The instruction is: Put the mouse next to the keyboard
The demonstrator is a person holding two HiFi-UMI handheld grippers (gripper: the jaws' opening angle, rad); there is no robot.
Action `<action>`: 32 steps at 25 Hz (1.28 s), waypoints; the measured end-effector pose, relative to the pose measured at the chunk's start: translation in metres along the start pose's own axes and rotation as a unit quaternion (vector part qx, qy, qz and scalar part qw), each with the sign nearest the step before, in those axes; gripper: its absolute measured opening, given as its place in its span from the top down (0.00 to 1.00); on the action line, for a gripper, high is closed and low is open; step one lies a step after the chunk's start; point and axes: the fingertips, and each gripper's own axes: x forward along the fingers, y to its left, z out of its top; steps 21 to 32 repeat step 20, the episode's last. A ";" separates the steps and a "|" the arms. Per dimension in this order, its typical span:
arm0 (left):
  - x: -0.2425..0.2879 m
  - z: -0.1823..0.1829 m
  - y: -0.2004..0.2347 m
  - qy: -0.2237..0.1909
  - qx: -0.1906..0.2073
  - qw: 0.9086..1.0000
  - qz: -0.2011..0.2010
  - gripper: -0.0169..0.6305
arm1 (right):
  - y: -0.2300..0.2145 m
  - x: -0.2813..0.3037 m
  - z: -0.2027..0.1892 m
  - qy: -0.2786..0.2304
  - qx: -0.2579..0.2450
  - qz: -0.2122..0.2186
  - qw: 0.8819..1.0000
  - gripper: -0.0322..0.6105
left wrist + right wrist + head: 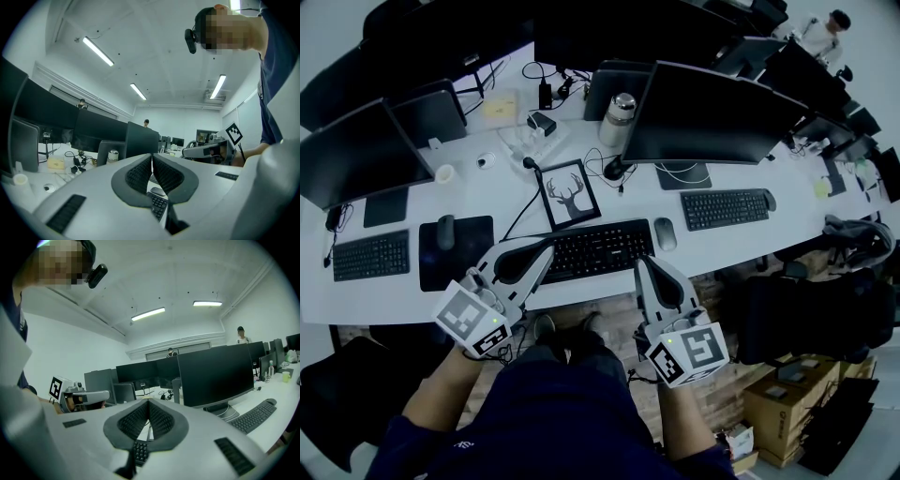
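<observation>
My right tool [643,265] is pinched fully together on nothing; in its own view the ribbed pads meet, with only the keyboard [595,249] beyond them. My left tool [547,249] is likewise closed and empty. Both hover at the near edge of the surface [487,202], one at each end of the keyboard, tips pointing away from me. I read that as a resting pose rather than a reach, since neither grips anything.

The mouse [665,234] lies flat on the surface just right of the keyboard, with a narrow gap between them, a little ahead of my right tool's tip. A right hand would want it there, so I judge the placing done. A second mouse [444,231] sits on a dark pad [455,253] well off to the left; if that one were meant, nothing is begun.

I can read no writing: the keycaps are too small, the mouse shows no brand, and the cubes on my tools bear only black-and-white square markers. The frame [570,194] behind the keyboard shows a deer, no words
</observation>
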 end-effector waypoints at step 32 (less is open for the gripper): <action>0.023 -0.002 -0.006 0.006 -0.001 1.000 -0.006 0.92 | -0.024 -0.001 -0.003 0.005 0.009 -0.003 1.000 0.95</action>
